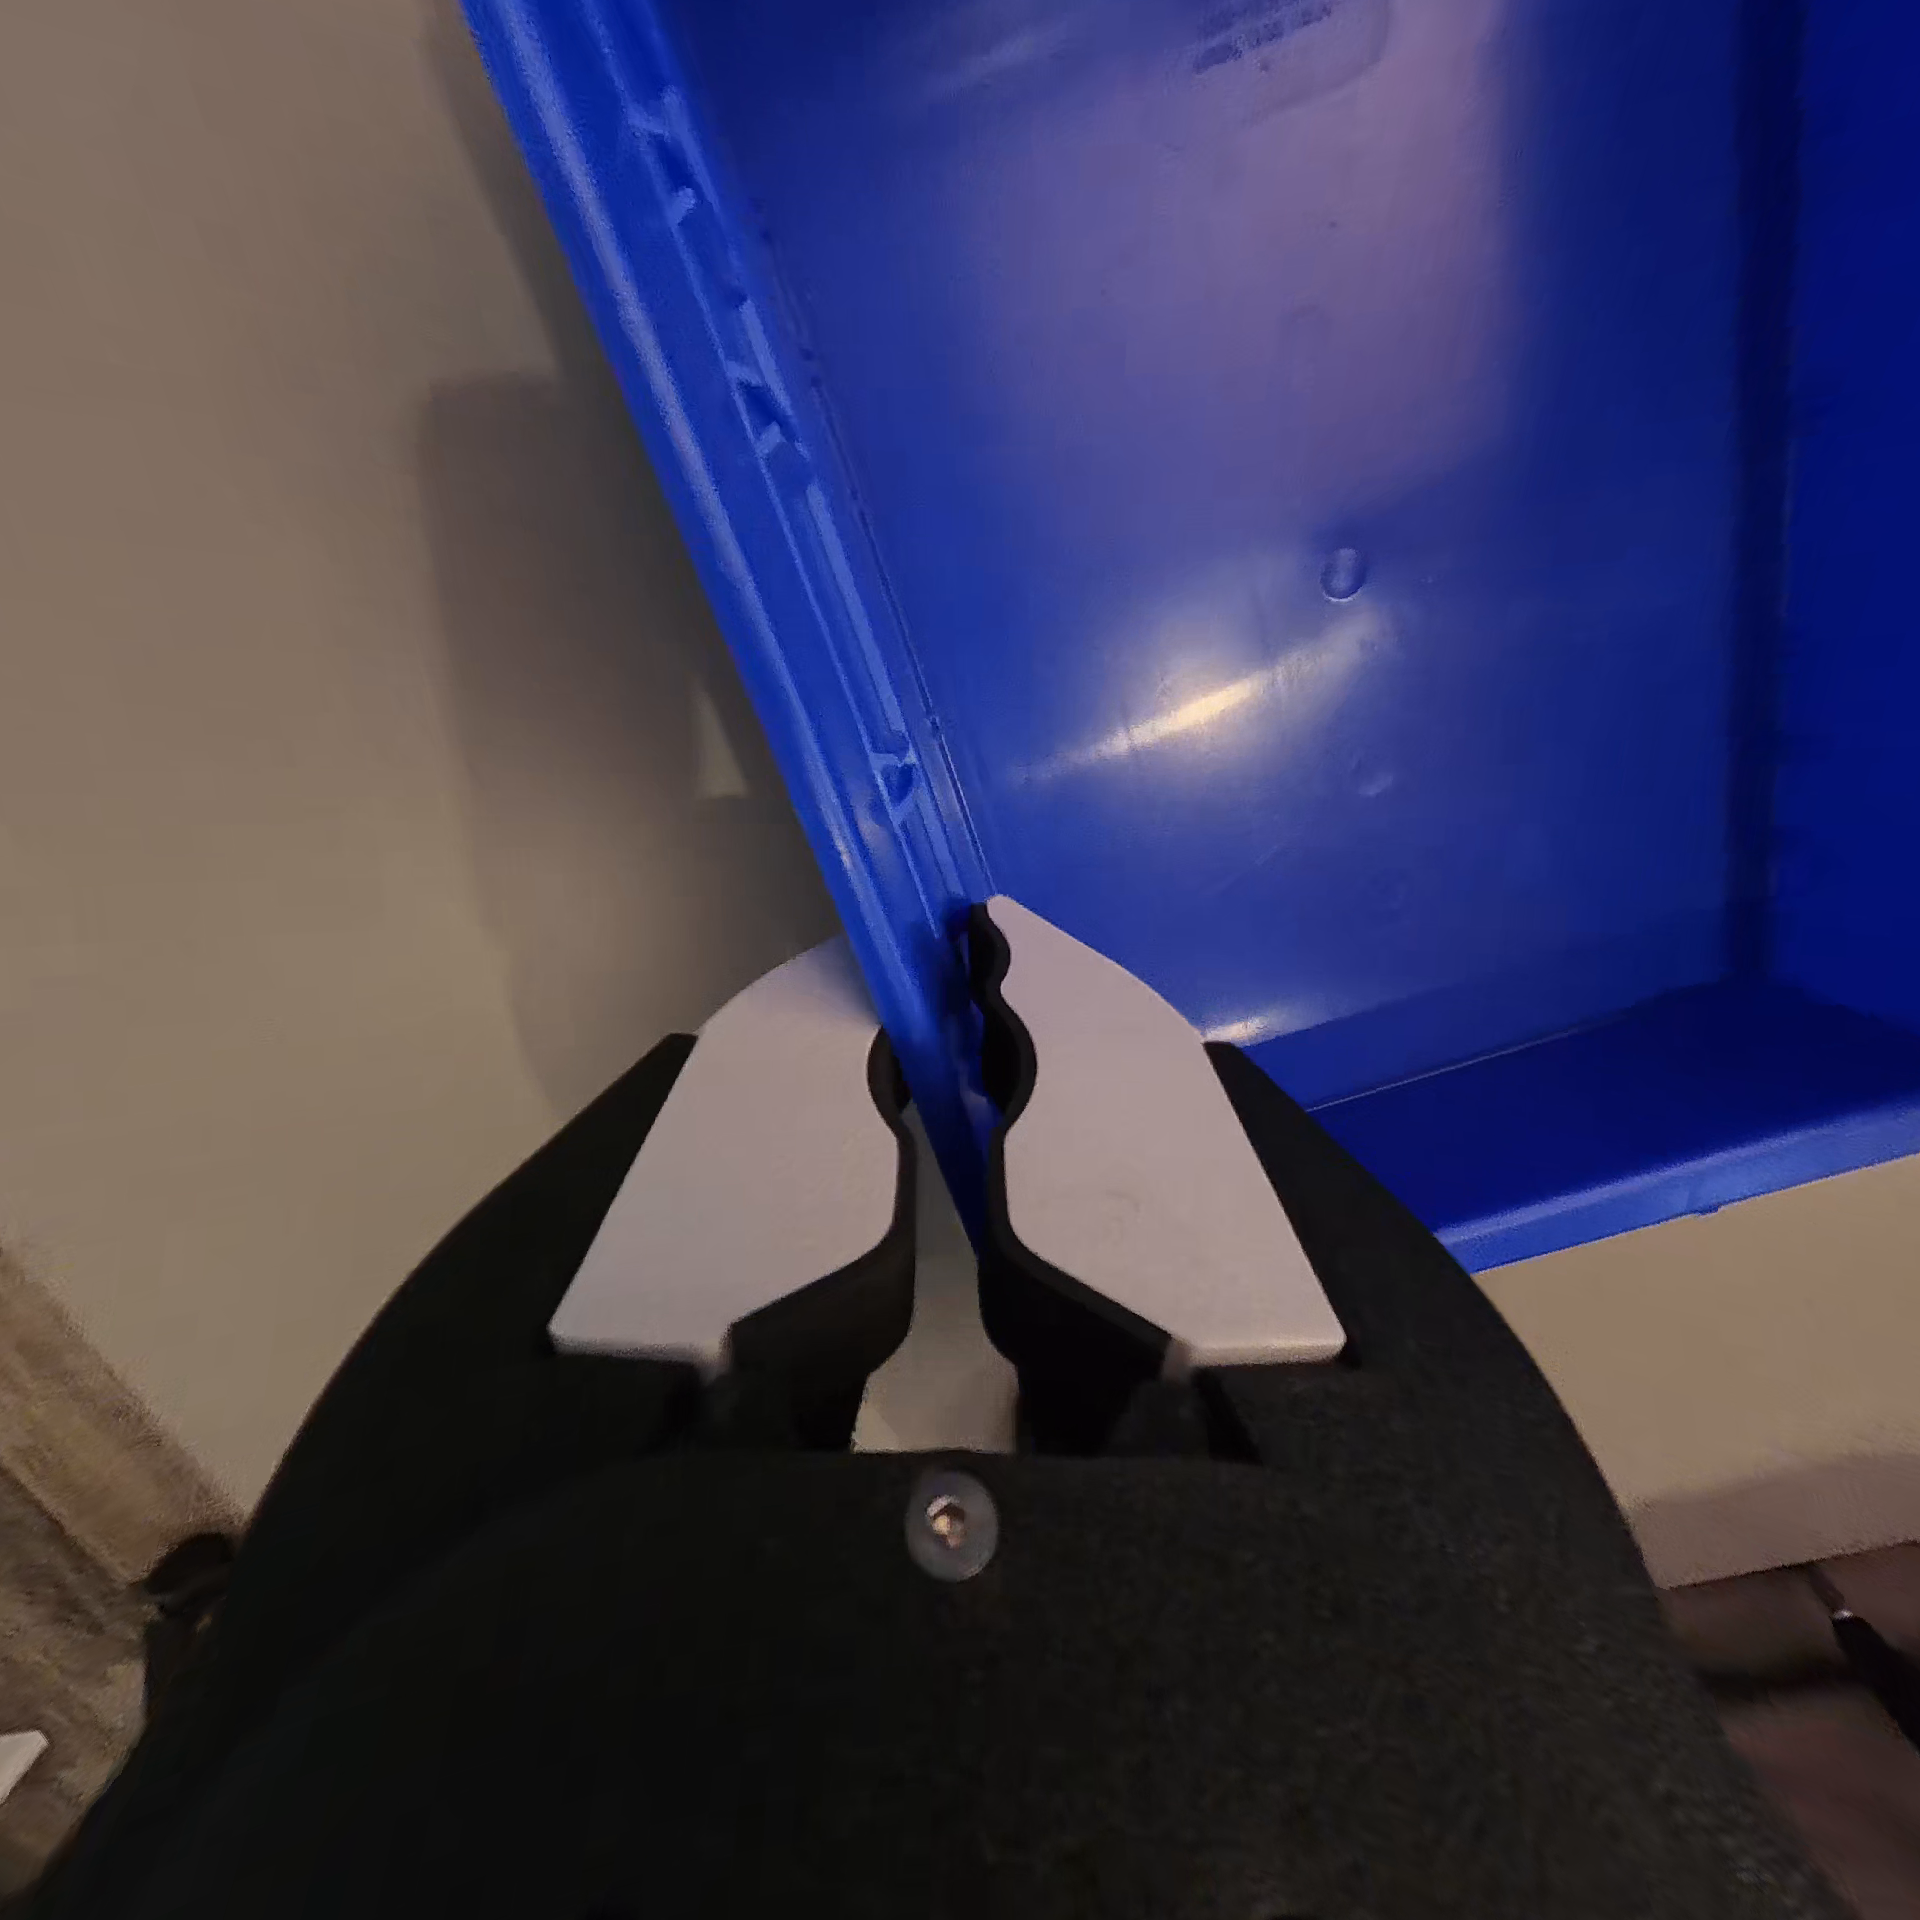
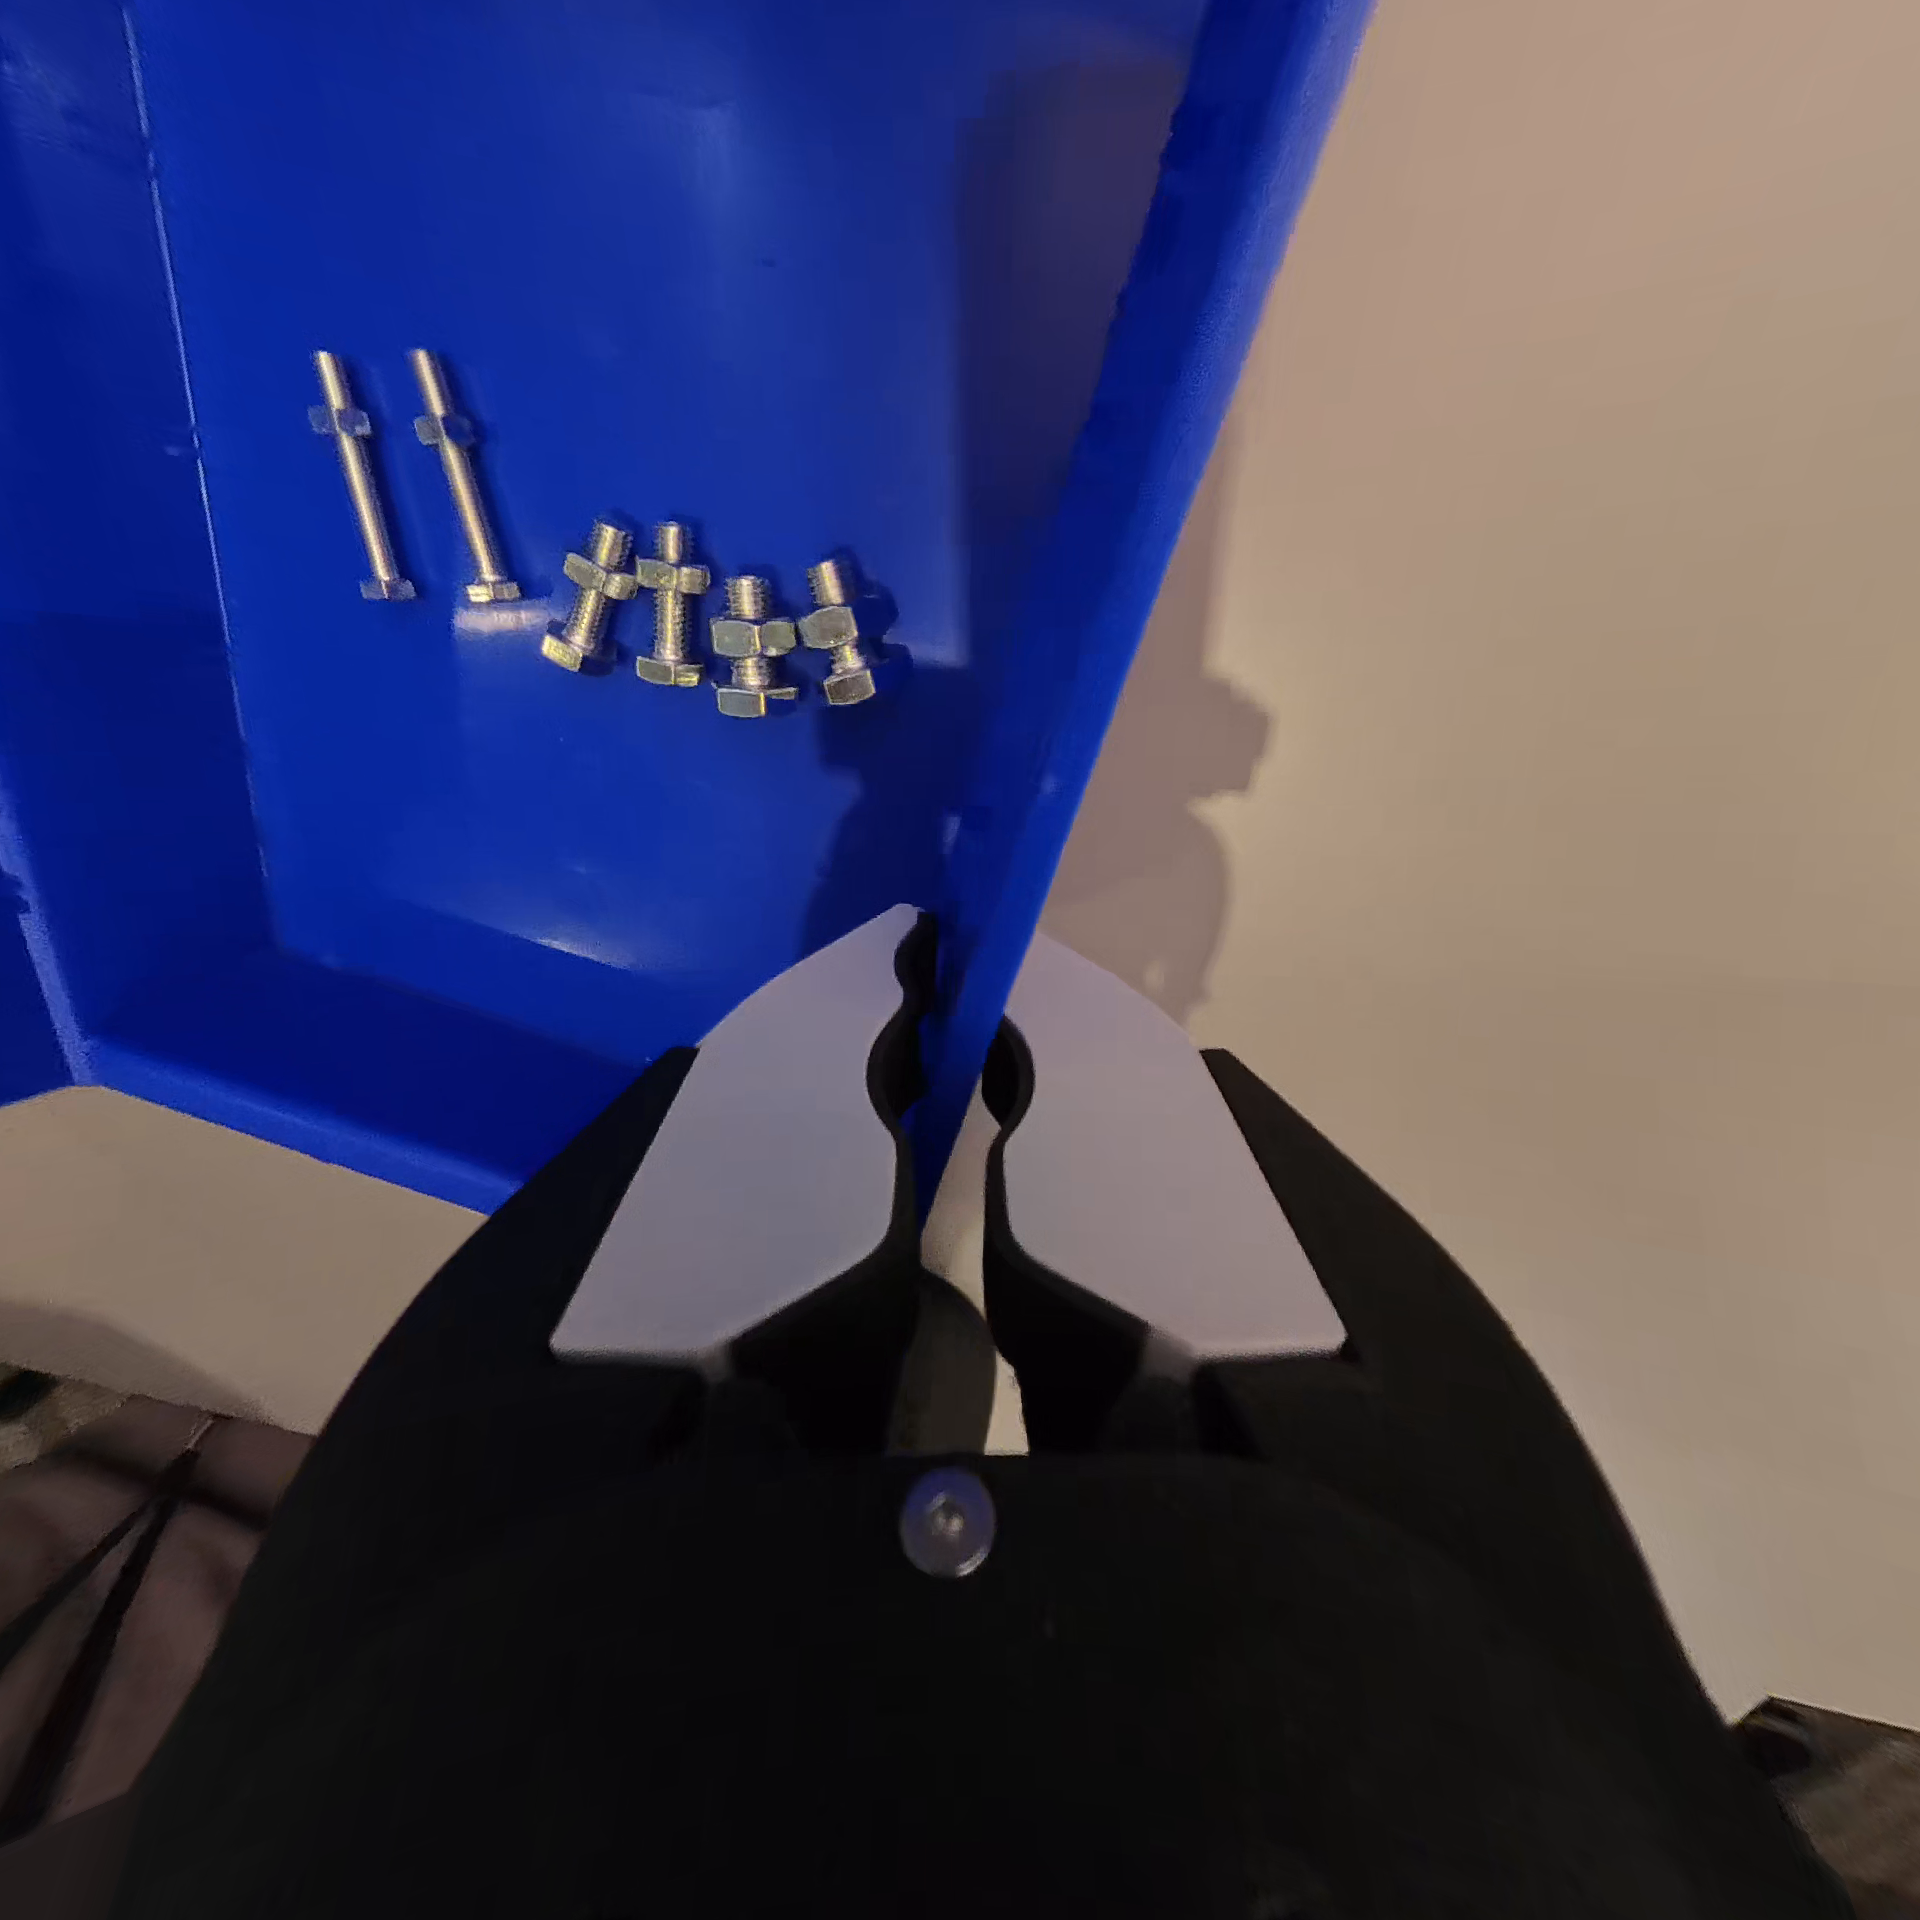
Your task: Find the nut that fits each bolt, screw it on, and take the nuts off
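Observation:
A blue plastic tray [image 1: 1299, 416] lies on a pale table. My left gripper [image 1: 940, 997] is shut on the tray's left rim near its front corner. My right gripper [image 2: 961, 987] is shut on the tray's right rim [image 2: 1122, 582]. In the right wrist view several silver bolts lie in a row on the tray floor, each with a nut on it: two long thin bolts [image 2: 358, 478] [image 2: 462, 488] at the left, then several short thick ones [image 2: 587, 608] [image 2: 842, 634]. The left wrist view shows only bare tray floor.
The pale tabletop [image 2: 1558, 727] spreads on both sides of the tray [image 1: 260, 623]. The table's front edge runs just below the tray [image 1: 1662, 1455]. Dark floor and cables show beneath it [image 2: 94, 1558]. My hands' fingertips stand some 60 centimetres from each other.

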### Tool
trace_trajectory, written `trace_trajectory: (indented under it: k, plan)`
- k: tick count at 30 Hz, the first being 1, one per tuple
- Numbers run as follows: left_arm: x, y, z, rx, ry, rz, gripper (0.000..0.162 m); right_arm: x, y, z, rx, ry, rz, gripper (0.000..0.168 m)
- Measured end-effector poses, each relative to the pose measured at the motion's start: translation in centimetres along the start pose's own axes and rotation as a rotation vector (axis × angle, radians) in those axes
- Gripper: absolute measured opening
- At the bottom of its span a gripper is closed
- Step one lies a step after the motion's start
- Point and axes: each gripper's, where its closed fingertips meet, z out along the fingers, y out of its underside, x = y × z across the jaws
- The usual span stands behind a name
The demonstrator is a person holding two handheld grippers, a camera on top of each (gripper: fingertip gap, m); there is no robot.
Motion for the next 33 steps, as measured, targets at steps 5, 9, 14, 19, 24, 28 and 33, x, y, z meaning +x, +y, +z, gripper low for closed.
trace_trajectory:
  k: [5, 9, 14, 19, 24, 28, 33]
  plan:
    - [4.4, -1.7, 0.6, 0.005, -0.025, 0.105, 0.01, -2.7, -1.1, 0.6, -0.019, 0.085, -0.106, 0.01]
    - [7.1, -2.3, 0.8, 0.005, -0.038, 0.168, 0.014, -4.8, -1.8, 1.0, -0.012, 0.091, -0.178, 0.01]
    - [8.4, -2.3, 0.9, -0.002, -0.097, 0.204, 0.019, -7.7, -2.1, 1.5, -0.013, 0.057, -0.264, 0.009]
    - [9.8, -2.1, 1.0, -0.012, -0.099, 0.233, 0.024, -9.6, -1.9, 2.0, -0.031, 0.013, -0.308, 0.013]
    - [10.7, -2.2, 1.1, -0.012, -0.11, 0.25, 0.03, -9.6, -5.0, 2.1, 0.062, -0.01, -0.268, 0.017]
    - [11.3, -2.5, 1.1, 0.0, -0.099, 0.256, 0.03, -8.8, -7.1, 2.5, 0.025, 0.032, -0.23, 0.019]
    - [14.4, -2.9, 1.3, 0.035, 0.001, 0.33, 0.043, -6.1, -6.7, 2.8, -0.079, 0.133, -0.152, 0.019]
